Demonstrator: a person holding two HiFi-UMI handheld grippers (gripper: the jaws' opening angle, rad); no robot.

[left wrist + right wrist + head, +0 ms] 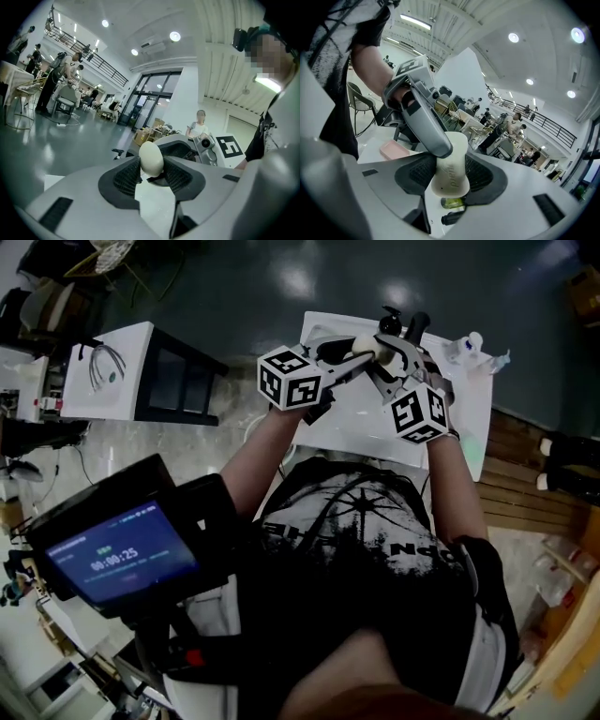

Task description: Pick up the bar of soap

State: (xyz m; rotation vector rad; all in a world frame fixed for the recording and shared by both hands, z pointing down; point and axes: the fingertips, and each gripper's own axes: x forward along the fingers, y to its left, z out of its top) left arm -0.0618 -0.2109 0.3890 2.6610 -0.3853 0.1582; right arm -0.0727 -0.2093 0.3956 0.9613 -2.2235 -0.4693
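The left gripper [151, 162] is clamped on the bar of soap [151, 157]. The pale bar shows end-on between its two ribbed pads, touching both. The right gripper [451, 165] grips the same bar from the opposite side. In its view the soap stands upright between the pads, pressed on both flanks, with lettering too small to read on its face. One grey finger of the left gripper crosses the bar's upper left part there.

In the head view the two grippers meet tip to tip, with the soap [363, 344] caught between them. It is lifted clear of the white tabletop [361, 432], over the half nearer the far edge. The person's forearms reach out to it from the near edge.

A pink dish [394, 150] lies flat on the tabletop, left of the soap in the right gripper view and well apart from it. Directly below the held bar in that view is a small green object [452, 202] that I cannot identify.
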